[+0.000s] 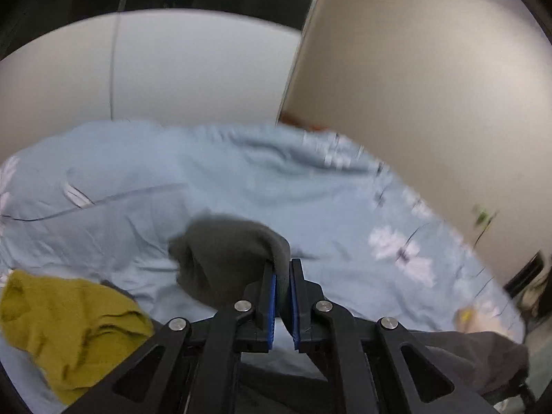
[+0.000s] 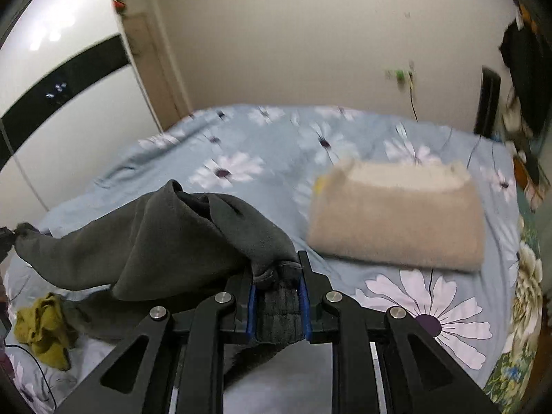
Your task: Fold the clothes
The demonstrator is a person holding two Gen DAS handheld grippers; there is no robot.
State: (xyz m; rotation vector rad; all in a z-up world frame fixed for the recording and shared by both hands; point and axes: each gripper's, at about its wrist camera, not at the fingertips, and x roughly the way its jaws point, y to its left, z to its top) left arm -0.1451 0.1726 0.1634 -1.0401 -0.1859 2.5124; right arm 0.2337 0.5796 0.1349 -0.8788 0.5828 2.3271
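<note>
Left claw point(image 1: 283, 276) clamped on an edge of the dark grey garment point(image 1: 224, 252), right claw point(image 2: 276, 283) pinched its ribbed hem, garment point(image 2: 165, 234) stretched between them above the floral bed point(image 2: 276, 145), folded beige sweater point(image 2: 396, 220) just right, mustard cloth point(image 1: 69, 324) crumpled left.

Both cameras are looking forward along their grippers, hovering close over the bed point(image 1: 214, 186). The left one is facing the wardrobe point(image 1: 193, 69); the right is facing the far wall point(image 2: 310, 41). Both are sharing the grey garment point(image 2: 165, 238).
</note>
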